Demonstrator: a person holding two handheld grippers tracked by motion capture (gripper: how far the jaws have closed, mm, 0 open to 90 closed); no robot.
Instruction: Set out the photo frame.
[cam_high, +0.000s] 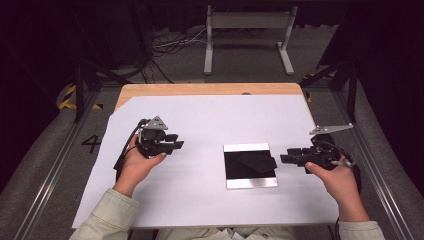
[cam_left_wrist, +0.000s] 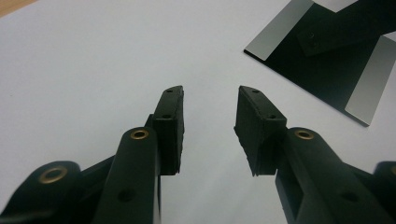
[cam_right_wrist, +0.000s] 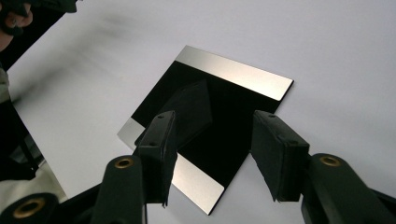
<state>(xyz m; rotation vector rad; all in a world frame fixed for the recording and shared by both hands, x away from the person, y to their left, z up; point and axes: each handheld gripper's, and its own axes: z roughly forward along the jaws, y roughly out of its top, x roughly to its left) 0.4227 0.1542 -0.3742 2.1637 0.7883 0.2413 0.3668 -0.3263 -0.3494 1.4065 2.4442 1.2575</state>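
Note:
A square plate (cam_high: 250, 182), black in the middle with a silver strip along its near and far edges, lies flat on the white sheet right of centre. A dark flat piece (cam_high: 257, 161) rests on its right half. My right gripper (cam_high: 285, 159) is level with the plate's right edge and points left at it, open with nothing between its jaws. In the right gripper view the plate (cam_right_wrist: 233, 72) and the dark piece (cam_right_wrist: 191, 109) lie just beyond the open right gripper (cam_right_wrist: 213, 114). My left gripper (cam_high: 177, 145) hangs open over bare sheet, well left of the plate (cam_left_wrist: 369, 79).
A white sheet (cam_high: 200, 120) covers most of the wooden table (cam_high: 200, 89). Beyond the table's far edge a grey metal stand (cam_high: 247, 30) and loose cables (cam_high: 170, 45) are on the floor. Dark frame rails run along both sides.

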